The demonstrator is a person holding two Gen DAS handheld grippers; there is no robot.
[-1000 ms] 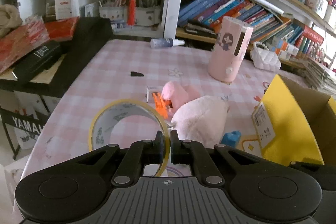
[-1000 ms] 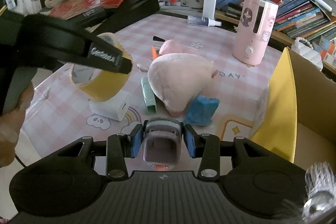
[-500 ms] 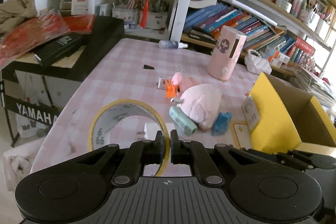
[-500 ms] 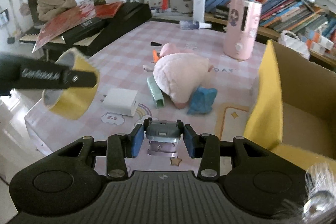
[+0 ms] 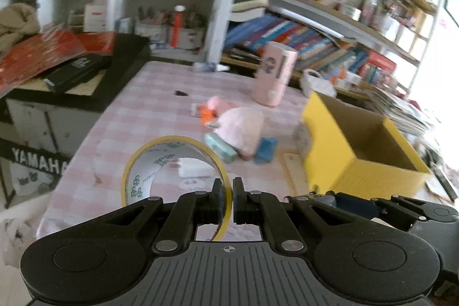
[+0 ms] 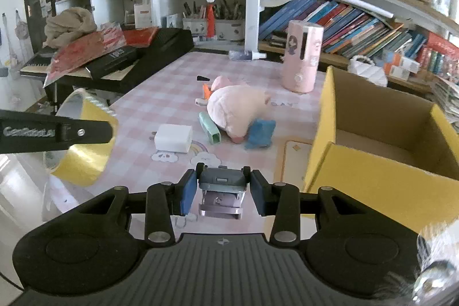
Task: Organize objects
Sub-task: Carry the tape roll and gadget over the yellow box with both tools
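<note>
One pink-checked table (image 6: 172,88). One yellow cardboard box (image 6: 381,179), open, at its right edge. One pink plush toy (image 6: 238,108) mid-table, one white charger block (image 6: 173,138) just left of it. One yellow tape roll (image 5: 175,171) — left gripper (image 5: 226,195) pinched on its wall, held off the table. One small grey device (image 6: 221,191) — clamped between the right gripper (image 6: 221,194) pads, jaws narrow.

A lived-in home study. Crowded bookshelves (image 6: 358,19) line the wall. A Yamaha keyboard (image 6: 137,59) stands beside a gingham-clothed table (image 6: 172,93).
</note>
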